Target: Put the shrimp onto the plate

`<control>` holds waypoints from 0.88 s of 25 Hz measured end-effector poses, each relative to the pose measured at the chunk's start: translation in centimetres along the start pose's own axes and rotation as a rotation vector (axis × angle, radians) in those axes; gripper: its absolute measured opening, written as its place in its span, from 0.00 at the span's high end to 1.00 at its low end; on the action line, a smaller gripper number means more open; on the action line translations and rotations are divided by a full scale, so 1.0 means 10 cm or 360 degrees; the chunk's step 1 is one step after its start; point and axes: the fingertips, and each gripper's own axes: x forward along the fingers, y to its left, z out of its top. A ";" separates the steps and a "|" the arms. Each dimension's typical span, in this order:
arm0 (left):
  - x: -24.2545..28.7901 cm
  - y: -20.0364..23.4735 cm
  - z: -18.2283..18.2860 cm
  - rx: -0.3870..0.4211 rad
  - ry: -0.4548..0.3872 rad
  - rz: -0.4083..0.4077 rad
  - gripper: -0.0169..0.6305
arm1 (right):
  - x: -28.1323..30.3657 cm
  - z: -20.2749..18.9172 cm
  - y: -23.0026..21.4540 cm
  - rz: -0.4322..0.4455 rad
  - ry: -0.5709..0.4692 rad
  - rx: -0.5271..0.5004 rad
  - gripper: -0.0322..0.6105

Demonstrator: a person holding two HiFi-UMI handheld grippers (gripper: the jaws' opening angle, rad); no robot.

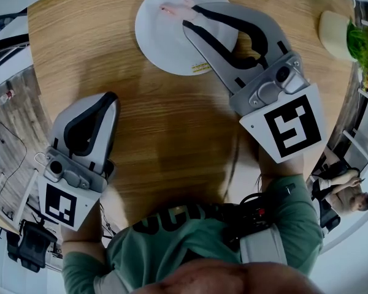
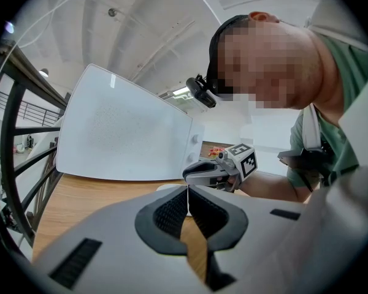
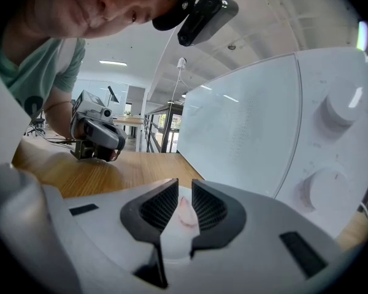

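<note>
A pale pink shrimp (image 1: pixel 173 8) lies on the white plate (image 1: pixel 162 41) at the far side of the round wooden table (image 1: pixel 172 121). My right gripper (image 1: pixel 190 16) reaches over the plate, its jaws a little apart, tips right at the shrimp. In the right gripper view the shrimp (image 3: pixel 185 213) shows in the narrow gap of the right gripper (image 3: pixel 184 192), resting on the plate (image 3: pixel 175 245). My left gripper (image 1: pixel 112 98) hovers low over bare wood at the near left, shut on nothing. The left gripper (image 2: pixel 188 192) has its pads pressed together.
A cream bowl (image 1: pixel 333 32) with green and red items (image 1: pixel 363 41) sits at the table's far right edge. A large white panel with knobs (image 3: pixel 264 133) stands beyond the plate. The table edge curves close on the left. A person (image 1: pixel 346 195) sits off to the right.
</note>
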 end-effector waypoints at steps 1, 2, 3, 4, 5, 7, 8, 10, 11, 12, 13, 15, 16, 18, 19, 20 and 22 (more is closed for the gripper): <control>-0.02 -0.01 0.02 0.0002 -0.0003 0.0005 0.96 | -0.01 0.03 0.01 0.0001 -0.0007 -0.0001 0.87; -0.04 -0.03 0.05 0.0005 -0.0008 0.0011 0.96 | -0.03 0.06 0.02 0.0003 -0.0015 0.0000 0.87; -0.07 -0.04 0.08 0.0005 -0.0014 0.0018 0.96 | -0.05 0.09 0.04 0.0003 -0.0024 0.0008 0.87; -0.09 -0.06 0.11 0.0000 -0.0020 0.0028 0.96 | -0.07 0.12 0.05 0.0002 -0.0035 0.0027 0.87; -0.11 -0.06 0.14 -0.0008 -0.0028 0.0038 0.96 | -0.10 0.14 0.06 0.0000 -0.0048 0.0059 0.87; -0.14 -0.06 0.20 -0.0030 -0.0045 0.0061 0.96 | -0.14 0.17 0.09 -0.0008 -0.0084 0.0143 0.87; -0.16 -0.07 0.24 -0.0038 -0.0051 0.0070 0.96 | -0.16 0.19 0.10 -0.0014 -0.0099 0.0180 0.87; -0.21 -0.12 0.31 -0.0041 -0.0058 0.0083 0.96 | -0.23 0.23 0.14 -0.0026 -0.0114 0.0235 0.87; -0.24 -0.16 0.36 -0.0039 -0.0067 0.0088 0.96 | -0.28 0.26 0.16 -0.0028 -0.0114 0.0255 0.87; -0.27 -0.20 0.43 -0.0033 -0.0086 0.0093 0.96 | -0.34 0.29 0.19 -0.0027 -0.0112 0.0270 0.87; -0.29 -0.23 0.50 -0.0024 -0.0109 0.0097 0.96 | -0.40 0.33 0.22 -0.0026 -0.0110 0.0284 0.87; -0.36 -0.32 0.63 -0.0013 -0.0132 0.0103 0.96 | -0.52 0.41 0.27 -0.0022 -0.0112 0.0311 0.87; -0.40 -0.37 0.68 -0.0009 -0.0131 0.0104 0.96 | -0.59 0.45 0.30 -0.0019 -0.0115 0.0330 0.87; -0.49 -0.49 0.80 -0.0005 -0.0130 0.0108 0.96 | -0.74 0.53 0.36 -0.0013 -0.0135 0.0377 0.87; -0.54 -0.54 0.86 -0.0006 -0.0131 0.0112 0.96 | -0.82 0.58 0.39 -0.0009 -0.0151 0.0400 0.87; -0.59 -0.59 0.91 -0.0008 -0.0131 0.0116 0.96 | -0.89 0.62 0.43 -0.0002 -0.0161 0.0418 0.87; -0.69 -0.71 1.00 -0.0010 -0.0122 0.0115 0.96 | -1.03 0.70 0.52 0.0014 -0.0155 0.0444 0.87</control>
